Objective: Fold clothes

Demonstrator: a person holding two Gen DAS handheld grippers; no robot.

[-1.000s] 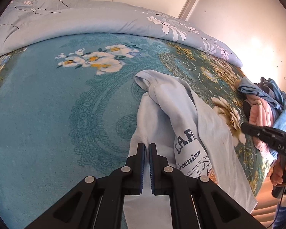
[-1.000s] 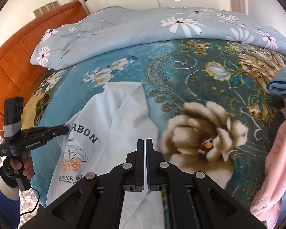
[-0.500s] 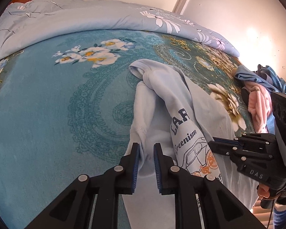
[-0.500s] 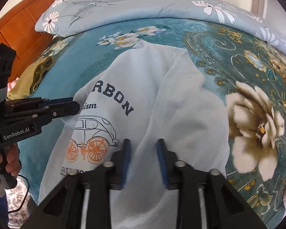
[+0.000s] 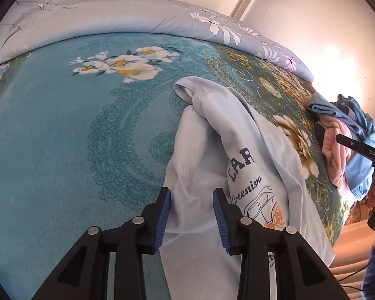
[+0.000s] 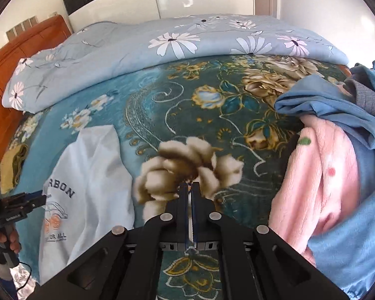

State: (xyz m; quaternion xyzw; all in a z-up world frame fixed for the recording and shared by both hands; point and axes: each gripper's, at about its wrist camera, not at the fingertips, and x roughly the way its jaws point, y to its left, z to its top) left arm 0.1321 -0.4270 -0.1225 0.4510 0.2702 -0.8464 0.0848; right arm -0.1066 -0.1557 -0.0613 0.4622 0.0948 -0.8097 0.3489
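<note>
A pale blue T-shirt (image 5: 212, 150) with a "CARBON" car print lies crumpled lengthwise on the teal flowered bed cover (image 5: 62, 137). It also shows at the left of the right wrist view (image 6: 92, 175). My left gripper (image 5: 192, 195) is open, its blue pads on either side of the shirt's near edge, holding nothing. My right gripper (image 6: 189, 186) is shut and empty, over the big beige flower to the right of the shirt. Each gripper shows in the other's view: the right one (image 5: 357, 147), the left one (image 6: 20, 205).
A heap of pink fleece (image 6: 317, 175) and blue clothes (image 6: 337, 105) lies at the bed's right side. A folded pale blue daisy quilt (image 6: 162, 47) runs along the far edge. A wooden headboard (image 6: 2, 57) stands far left.
My left gripper opened and let go of the shirt. My right gripper opened, released the shirt, then shut again and swung right, away from the shirt toward the clothes heap.
</note>
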